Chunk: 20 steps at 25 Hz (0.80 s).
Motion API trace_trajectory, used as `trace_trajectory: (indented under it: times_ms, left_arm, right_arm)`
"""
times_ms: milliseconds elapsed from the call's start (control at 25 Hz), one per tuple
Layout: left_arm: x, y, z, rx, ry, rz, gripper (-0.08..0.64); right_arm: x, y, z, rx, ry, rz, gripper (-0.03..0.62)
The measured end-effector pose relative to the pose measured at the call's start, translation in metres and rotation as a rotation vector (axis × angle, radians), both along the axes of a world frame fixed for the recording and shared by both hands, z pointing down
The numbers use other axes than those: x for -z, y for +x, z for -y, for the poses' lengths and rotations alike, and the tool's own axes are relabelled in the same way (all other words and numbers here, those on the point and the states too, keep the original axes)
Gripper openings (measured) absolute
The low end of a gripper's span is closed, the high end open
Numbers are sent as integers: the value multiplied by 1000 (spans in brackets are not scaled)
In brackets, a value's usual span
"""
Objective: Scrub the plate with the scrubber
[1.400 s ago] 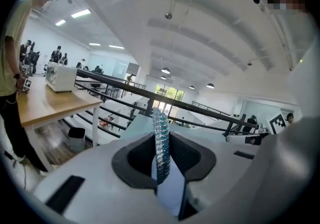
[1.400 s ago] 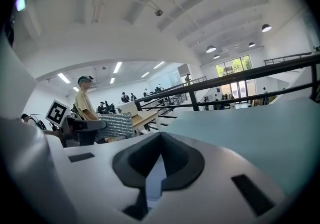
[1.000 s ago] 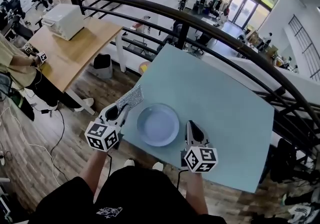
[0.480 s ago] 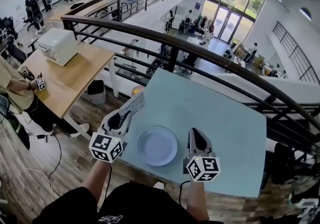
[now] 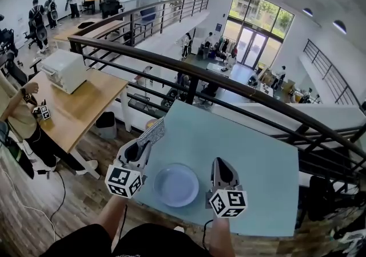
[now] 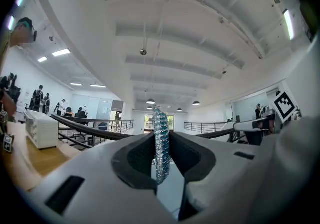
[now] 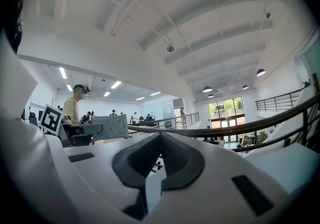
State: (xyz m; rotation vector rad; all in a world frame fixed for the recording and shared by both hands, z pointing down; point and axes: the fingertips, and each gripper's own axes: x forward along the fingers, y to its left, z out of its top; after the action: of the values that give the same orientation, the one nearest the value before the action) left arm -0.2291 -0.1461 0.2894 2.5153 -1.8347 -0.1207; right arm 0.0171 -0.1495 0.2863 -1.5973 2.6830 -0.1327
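Note:
A pale blue plate (image 5: 176, 184) lies near the front edge of the light blue table (image 5: 251, 141), between my two grippers. My left gripper (image 5: 143, 144) is shut on a glittery silver-blue scrubber (image 5: 151, 131), which sticks up and out past the jaws at the plate's left; in the left gripper view the scrubber (image 6: 161, 143) stands edge-on between the closed jaws. My right gripper (image 5: 223, 170) is just right of the plate, shut with nothing in it. Both grippers tilt upward and neither touches the plate. From the right gripper view the scrubber (image 7: 108, 127) appears at left.
A dark curved railing (image 5: 229, 87) runs behind the table, with a drop to a lower floor beyond. A wooden desk (image 5: 74, 104) with a white box (image 5: 64, 70) stands to the left, where a person (image 5: 17, 118) sits.
The head view has tilted up, so the table, plate and both grippers sit lower in the frame. The grippers keep about the same places beside the plate.

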Motion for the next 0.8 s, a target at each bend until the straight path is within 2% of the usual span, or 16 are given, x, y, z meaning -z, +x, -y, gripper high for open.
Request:
trace_trajectory:
  times_ms: [800]
  left_arm:
    - [3, 8, -1, -3, 2, -5, 89]
  right_arm:
    - [0, 4, -1, 3, -15, -11, 8]
